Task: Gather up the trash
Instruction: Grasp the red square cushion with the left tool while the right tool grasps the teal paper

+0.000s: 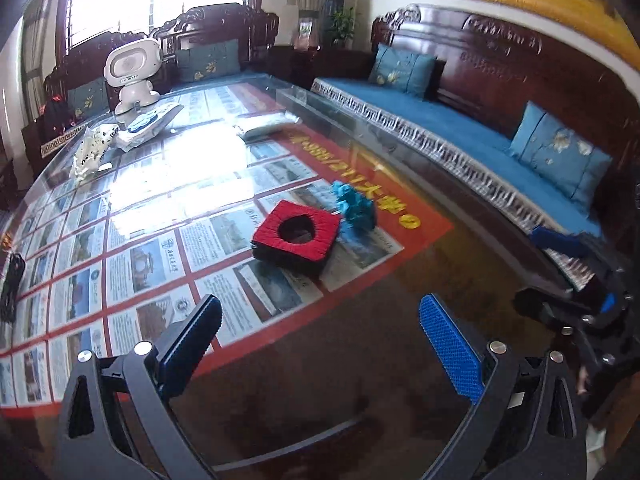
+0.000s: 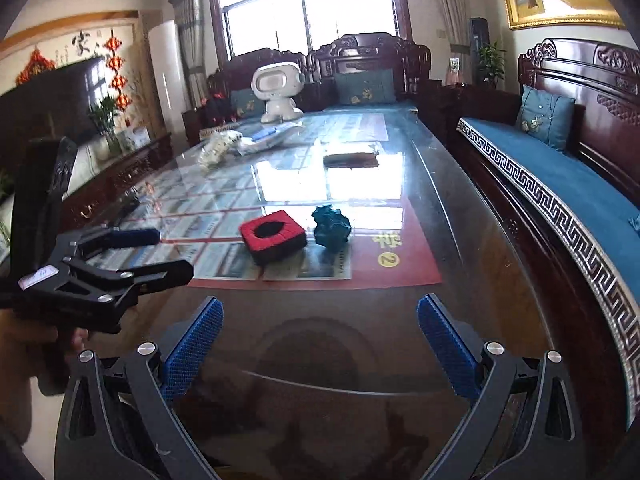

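Note:
A crumpled teal paper ball (image 1: 356, 206) (image 2: 331, 226) lies on the glass table (image 1: 360, 360) (image 2: 460, 240), touching or nearly touching a red square box with a round hole (image 1: 296, 236) (image 2: 274, 236). A crumpled white bag (image 1: 92, 152) (image 2: 218, 148) lies farther back on the left. My left gripper (image 1: 320, 320) (image 2: 174, 253) is open over the near table, short of the box, holding nothing. My right gripper (image 2: 320, 316) (image 1: 528, 268) is also open and holds nothing, to the right of the left one, above the near table edge.
A white robot toy (image 1: 134, 76) (image 2: 278, 92) and a wipes pack (image 1: 148, 124) (image 2: 268, 136) stand at the far end. A flat packet (image 1: 264, 126) (image 2: 351, 160) lies mid-table. A black object (image 1: 12, 280) is at the left edge. A blue-cushioned bench (image 1: 460, 120) (image 2: 560, 168) runs along the right.

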